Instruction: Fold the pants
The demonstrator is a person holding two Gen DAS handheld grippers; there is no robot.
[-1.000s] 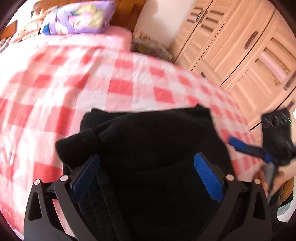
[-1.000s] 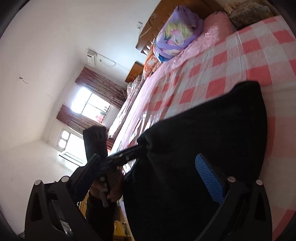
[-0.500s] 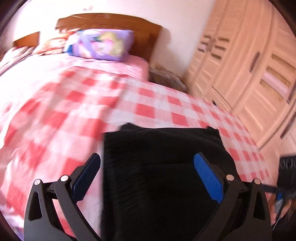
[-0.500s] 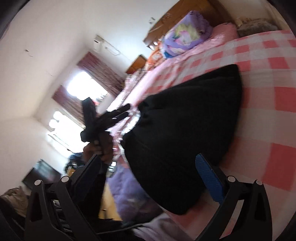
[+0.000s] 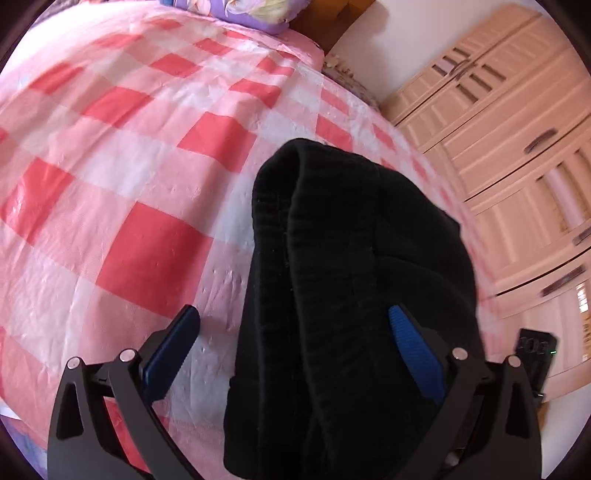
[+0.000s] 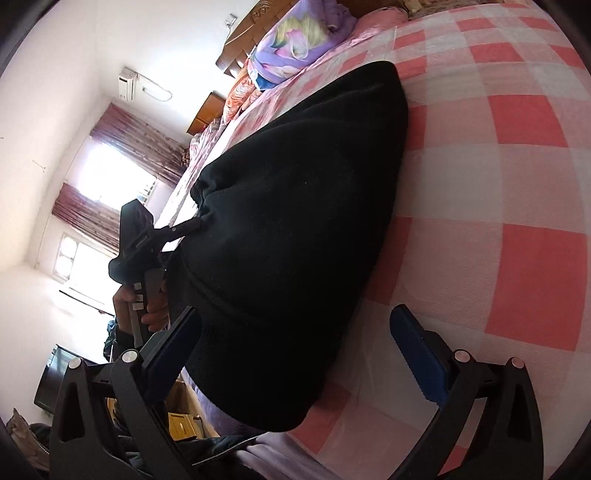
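The black pants [image 5: 354, 266] lie as a thick folded bundle on the red-and-white checked bedspread [image 5: 147, 192]. My left gripper [image 5: 293, 350] is open, its blue pads wide apart, with the bundle's near end lying between them. In the right wrist view the pants [image 6: 303, 229] fill the middle, and my right gripper [image 6: 295, 354] is open around their near corner. That view also shows the left gripper [image 6: 184, 229] held by a hand [image 6: 151, 306], its tips at the gathered waistband edge. The right gripper's body [image 5: 535, 347] shows at the left view's right edge.
A purple floral pillow [image 6: 295, 37] and a wooden headboard [image 6: 243, 33] stand at the far end of the bed. Light wooden wardrobe doors [image 5: 517, 155] run along the bed's right side. Curtained windows [image 6: 110, 177] are on the left of the room.
Both cameras have swung and come in closer to the pants. The left gripper has moved from above the flat fold to the bundle's edge. Both stay open.
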